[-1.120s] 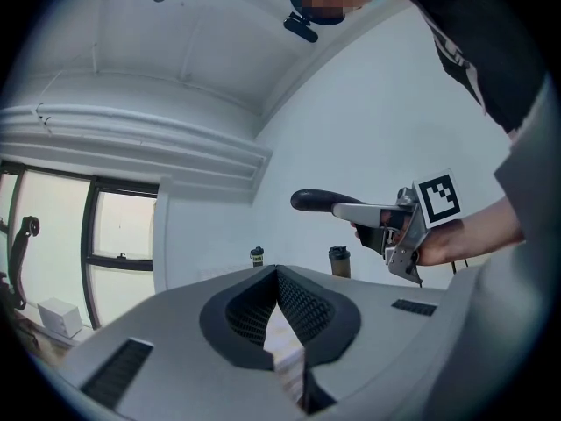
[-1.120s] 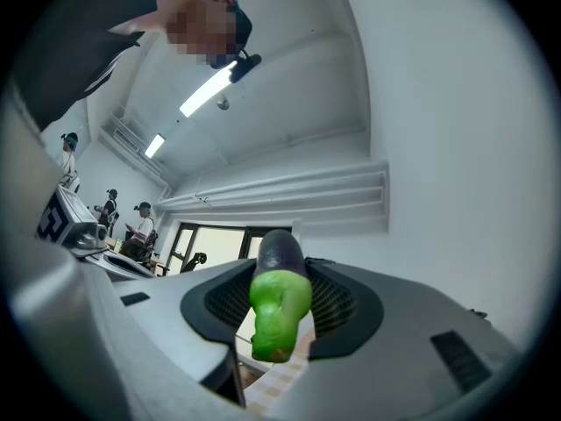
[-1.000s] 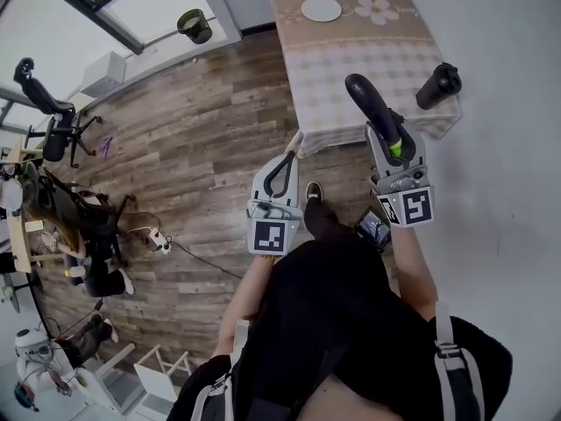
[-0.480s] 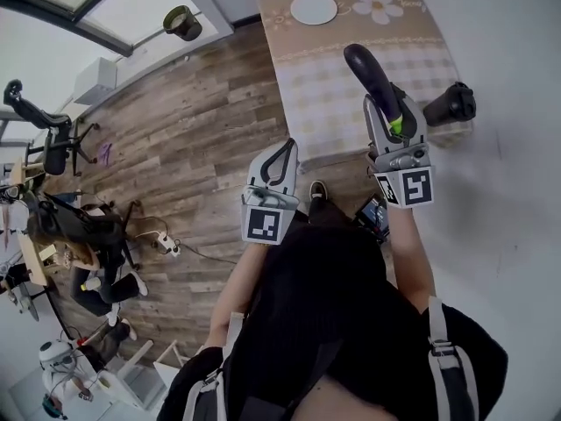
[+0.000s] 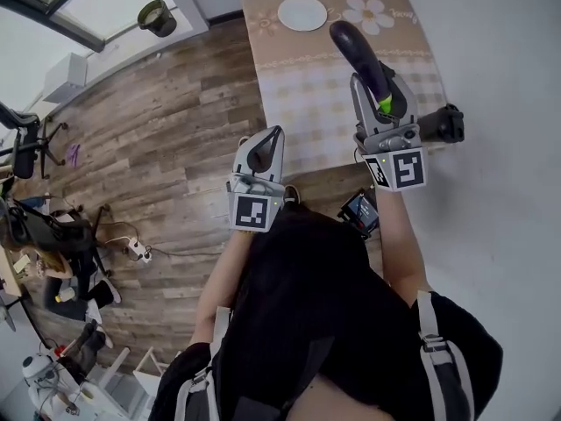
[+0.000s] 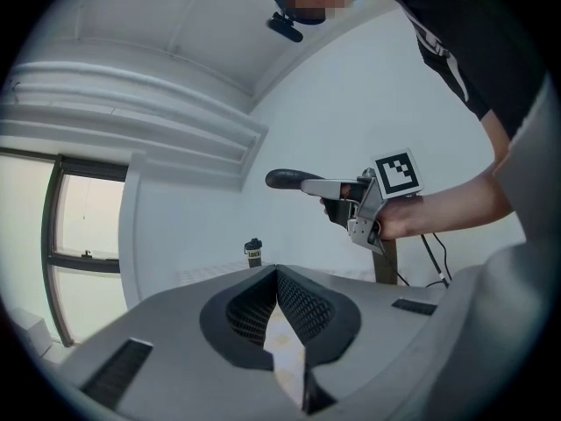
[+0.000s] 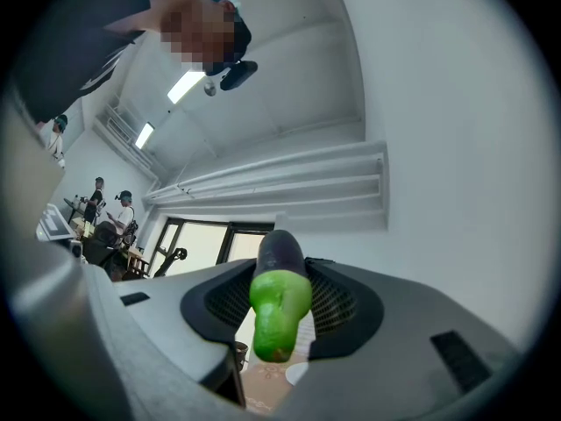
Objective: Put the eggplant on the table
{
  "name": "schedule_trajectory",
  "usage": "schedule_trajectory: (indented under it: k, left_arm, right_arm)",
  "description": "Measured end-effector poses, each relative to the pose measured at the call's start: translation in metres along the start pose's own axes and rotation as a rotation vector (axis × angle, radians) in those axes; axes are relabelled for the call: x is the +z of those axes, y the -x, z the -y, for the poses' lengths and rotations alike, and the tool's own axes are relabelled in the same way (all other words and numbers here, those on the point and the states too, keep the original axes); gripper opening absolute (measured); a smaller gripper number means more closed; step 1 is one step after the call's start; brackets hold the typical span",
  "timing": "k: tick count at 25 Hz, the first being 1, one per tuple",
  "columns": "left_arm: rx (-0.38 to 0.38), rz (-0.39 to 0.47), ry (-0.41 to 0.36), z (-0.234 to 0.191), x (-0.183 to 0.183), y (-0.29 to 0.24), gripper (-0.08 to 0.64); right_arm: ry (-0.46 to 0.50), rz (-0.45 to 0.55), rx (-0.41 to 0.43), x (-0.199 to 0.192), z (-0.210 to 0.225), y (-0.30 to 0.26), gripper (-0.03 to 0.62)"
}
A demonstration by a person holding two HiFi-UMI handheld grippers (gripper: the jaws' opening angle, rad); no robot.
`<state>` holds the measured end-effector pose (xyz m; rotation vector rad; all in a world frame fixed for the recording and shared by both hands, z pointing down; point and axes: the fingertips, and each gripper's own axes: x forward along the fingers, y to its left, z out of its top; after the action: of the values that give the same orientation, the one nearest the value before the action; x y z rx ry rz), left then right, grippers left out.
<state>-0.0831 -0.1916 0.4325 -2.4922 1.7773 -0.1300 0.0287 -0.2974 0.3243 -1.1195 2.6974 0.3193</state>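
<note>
In the head view a dark purple eggplant (image 5: 355, 49) with a green stem sticks out of my right gripper (image 5: 379, 90), which is shut on it and holds it above the checked tablecloth of the table (image 5: 289, 86). The right gripper view shows the green stem (image 7: 279, 312) between the pads (image 7: 329, 301), the purple body pointing away. My left gripper (image 5: 273, 135) hovers at the table's near edge, shut and holding nothing. In the left gripper view its pads (image 6: 302, 305) meet at the tip, and the right gripper with the eggplant (image 6: 291, 180) shows beyond.
A white plate (image 5: 302, 13) lies at the table's far end beside a flower print. A black bottle (image 5: 447, 123) stands at the table's right near corner, close to the right gripper. A small dark device (image 5: 361, 213) lies below the table edge. Chairs and people occupy the far left.
Both grippers have advanced toward the table. The eggplant, earlier over the table's near edge, is now farther in over the cloth. Neither grip has changed.
</note>
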Motion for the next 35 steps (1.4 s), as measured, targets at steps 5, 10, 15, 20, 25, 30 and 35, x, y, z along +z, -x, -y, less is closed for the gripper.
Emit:
schedule_trajectory:
  k: [5,10,15,20,25,30,35]
  left_arm:
    - [-0.021,0.047,0.022,0.002,-0.008,0.005,-0.011]
    - [-0.033,0.013,0.018,-0.034,-0.018,-0.013,-0.011]
    - [-0.048,0.012,0.030,-0.049,-0.021,-0.021,-0.009]
    - [-0.062,0.068,0.054,-0.032,-0.017,0.014,-0.008]
    - [-0.057,0.055,0.090,-0.039,-0.014,0.012,-0.008]
    - [-0.117,0.004,0.003,-0.038,-0.016,0.007,-0.008]
    - [-0.117,-0.062,0.043,-0.066,-0.033,-0.018,-0.008]
  right_arm:
    - [0.048,0.006,0.004,0.014,-0.005,-0.009,0.173]
    - [0.074,-0.013,0.027,0.004,0.000,-0.061,0.173]
    - [0.124,-0.078,0.032,-0.025,0.015,-0.089,0.173]
    - [0.135,-0.128,0.031,-0.056,0.009,-0.075,0.173]
    - [0.135,-0.205,0.051,-0.107,0.022,-0.104,0.173]
    - [0.139,-0.292,0.071,-0.155,0.038,-0.131,0.173]
    - [0.082,-0.370,0.078,-0.215,0.058,-0.180,0.173]
